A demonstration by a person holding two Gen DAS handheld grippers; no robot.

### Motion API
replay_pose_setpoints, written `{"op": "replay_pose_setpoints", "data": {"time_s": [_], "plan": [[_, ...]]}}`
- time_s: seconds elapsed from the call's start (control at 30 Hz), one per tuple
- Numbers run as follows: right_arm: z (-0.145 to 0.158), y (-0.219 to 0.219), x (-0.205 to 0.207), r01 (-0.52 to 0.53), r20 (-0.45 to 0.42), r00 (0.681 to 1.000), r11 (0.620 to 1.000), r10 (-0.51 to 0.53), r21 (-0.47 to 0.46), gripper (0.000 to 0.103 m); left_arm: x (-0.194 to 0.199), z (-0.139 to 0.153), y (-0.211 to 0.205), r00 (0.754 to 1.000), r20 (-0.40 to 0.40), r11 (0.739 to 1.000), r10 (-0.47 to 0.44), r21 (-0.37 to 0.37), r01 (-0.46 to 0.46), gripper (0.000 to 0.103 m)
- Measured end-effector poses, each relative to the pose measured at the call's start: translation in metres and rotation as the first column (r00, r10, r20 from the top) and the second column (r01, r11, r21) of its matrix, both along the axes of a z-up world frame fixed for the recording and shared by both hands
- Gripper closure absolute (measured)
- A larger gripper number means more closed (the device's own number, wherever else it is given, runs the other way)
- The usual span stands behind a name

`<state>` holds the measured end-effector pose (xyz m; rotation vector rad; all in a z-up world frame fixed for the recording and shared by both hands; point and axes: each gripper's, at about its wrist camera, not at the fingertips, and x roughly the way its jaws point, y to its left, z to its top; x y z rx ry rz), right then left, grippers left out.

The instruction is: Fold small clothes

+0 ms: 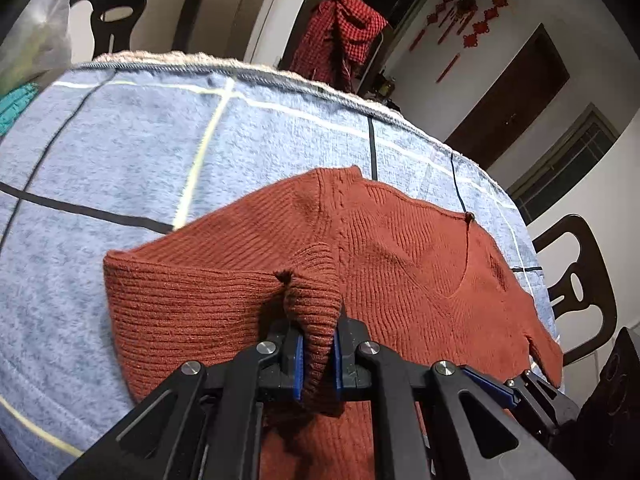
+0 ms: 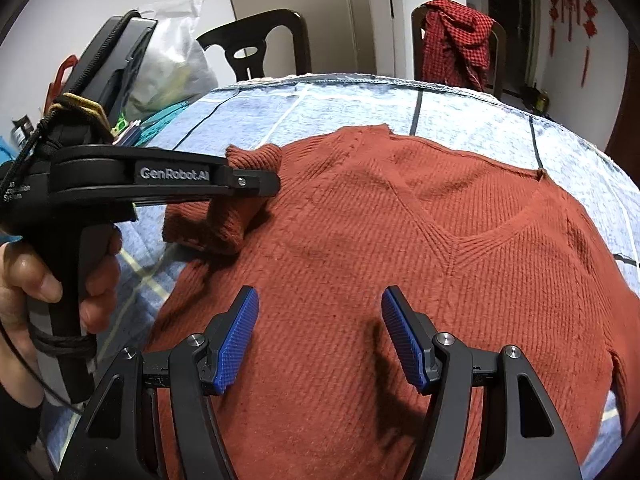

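Folding barely begun: sweater (image 2: 380, 248) lies flat mid-frame. Left gripper (image 1: 318, 354) is clamped on the cuff (image 1: 316, 304); right gripper (image 2: 318, 336), jaws apart, holds nothing. Body folds remain.

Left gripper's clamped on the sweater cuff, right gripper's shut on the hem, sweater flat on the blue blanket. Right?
Not quite. The right gripper is open, holding nothing, above the sweater; the right wrist view shows it. The left gripper does clamp the cuff, and the sweater lies on the blue blanket.

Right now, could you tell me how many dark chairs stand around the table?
3: one behind the far left edge, one draped with red checked cloth, one at right. More may be hidden.
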<state>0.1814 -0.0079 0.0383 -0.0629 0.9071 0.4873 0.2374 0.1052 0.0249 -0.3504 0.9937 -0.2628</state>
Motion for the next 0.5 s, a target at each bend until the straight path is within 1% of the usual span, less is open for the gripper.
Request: {"op": "replay_pose_setpoints", "data": {"time_s": [0.03, 0.1, 0.13, 0.2, 0.27, 0.3, 0.4, 0.5], "plan": [[-0.001, 0.000, 0.001, 0.000, -0.003, 1.000, 1.000, 0.000, 0.002, 0.039, 0.002, -0.002, 0.001, 1.000, -0.014, 1.000, -0.001, -0.010, 0.001, 0.089], [-0.001, 0.000, 0.004, -0.007, -0.007, 1.000, 1.000, 0.007, 0.012, 0.039, 0.003, -0.006, 0.003, 0.999, -0.038, 0.999, -0.010, -0.038, 0.008, 0.079], [-0.001, 0.001, 0.004, -0.010, -0.007, 1.000, 1.000, 0.010, 0.014, 0.039, 0.003, -0.007, 0.004, 0.999, -0.042, 0.998, -0.017, -0.058, 0.015, 0.077], [-0.001, 0.004, 0.007, -0.025, -0.009, 1.000, 1.000, 0.026, 0.019, 0.039, 0.001, -0.005, 0.008, 0.998, -0.046, 0.995, -0.031, -0.100, 0.026, 0.064], [0.000, 0.006, 0.008, -0.044, -0.010, 0.999, 0.998, 0.044, 0.034, 0.039, -0.001, 0.000, 0.010, 0.999, -0.039, 0.994, -0.034, -0.104, 0.030, 0.056], [0.001, 0.008, 0.009, -0.057, -0.013, 0.998, 0.997, 0.058, 0.047, 0.039, -0.004, 0.005, 0.011, 0.999, -0.024, 0.996, -0.034, -0.084, 0.032, 0.053], [0.000, 0.014, 0.014, -0.080, -0.018, 0.997, 0.994, 0.081, 0.068, 0.039, -0.009, 0.015, 0.016, 1.000, 0.006, 0.999, -0.023, -0.027, 0.023, 0.052], [-0.003, 0.020, 0.023, -0.088, -0.038, 0.995, 0.992, 0.092, 0.089, 0.039, -0.012, 0.019, 0.031, 1.000, -0.006, 0.999, -0.003, -0.051, 0.003, 0.049]]}}
